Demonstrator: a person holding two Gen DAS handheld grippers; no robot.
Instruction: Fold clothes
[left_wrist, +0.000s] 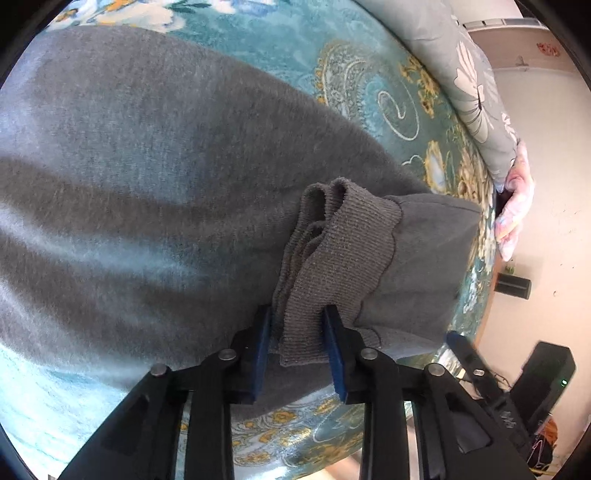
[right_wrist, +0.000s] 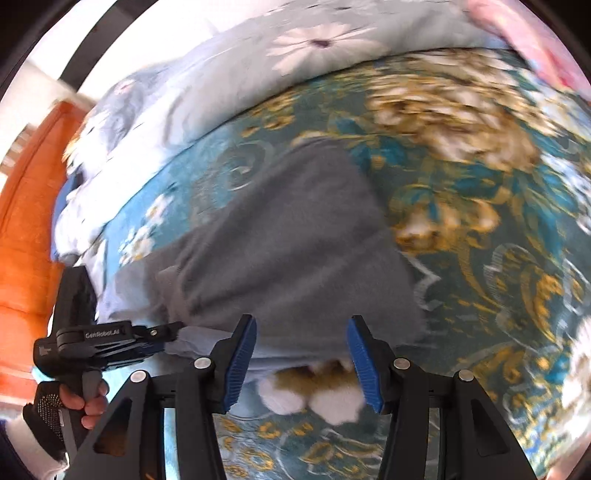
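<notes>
A grey sweatshirt (left_wrist: 155, 177) lies spread on a teal floral bedspread (left_wrist: 373, 85). My left gripper (left_wrist: 297, 350) is shut on the sweatshirt's ribbed cuff (left_wrist: 332, 254), with the sleeve folded over the body. In the right wrist view the sweatshirt (right_wrist: 288, 243) lies ahead on the bedspread (right_wrist: 480, 229). My right gripper (right_wrist: 301, 363) is open and empty, hovering over the garment's near edge. The left gripper (right_wrist: 162, 332) shows at the left, held by a gloved hand, at the garment's left edge.
A grey flowered quilt (left_wrist: 469, 81) lies along the bed's far side, also seen in the right wrist view (right_wrist: 229, 74). A pink cloth (left_wrist: 517, 206) lies beside it. An orange headboard (right_wrist: 26, 206) stands at the left. A black box (left_wrist: 546, 373) sits on the floor.
</notes>
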